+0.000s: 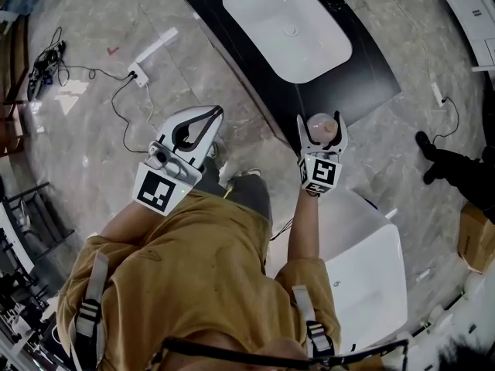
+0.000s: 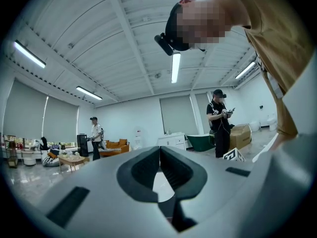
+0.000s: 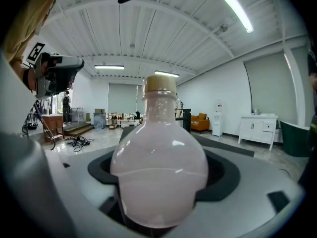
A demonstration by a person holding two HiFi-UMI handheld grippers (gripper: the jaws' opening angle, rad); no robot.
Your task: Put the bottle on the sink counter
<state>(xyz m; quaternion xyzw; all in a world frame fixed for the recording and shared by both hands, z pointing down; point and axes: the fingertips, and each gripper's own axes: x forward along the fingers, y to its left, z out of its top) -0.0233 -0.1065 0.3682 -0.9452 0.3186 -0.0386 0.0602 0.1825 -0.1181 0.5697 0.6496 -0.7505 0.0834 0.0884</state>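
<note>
In the head view, the right gripper point(image 1: 322, 134) is pinching the bottle point(image 1: 319, 123) between its jaws. The bottle is held up at the near edge of the black counter point(image 1: 373, 76), and the white basin point(image 1: 286, 25) lies farther along. It is not set down, and its height above the top cannot be read from this angle. The left gripper point(image 1: 213, 116) hangs off to the side over the floor, well apart from the counter.

In the left gripper view, the jaws are pressed together at their tips with nothing between them. Beyond them there is only the room.

In the right gripper view, the bottle stands upright and fills the middle, with the jaws closed on the sides of its round belly. It is a pale pink translucent flask with a narrow neck and a tan cap point(image 3: 160, 83), and liquid fills about the lower half of the belly.

The bottle looks like glass, so probably stiff, smooth and breakable. The liquid likely gives it moderate weight, carried low. A curved, glossy belly may slip or twist in a two-jaw pinch. The widest part, where it is held now, seems the soundest hold, since the neck is thin and the cap might come off. It should probably be set down gently on bare counter beside the basin, away from the edge.
</note>
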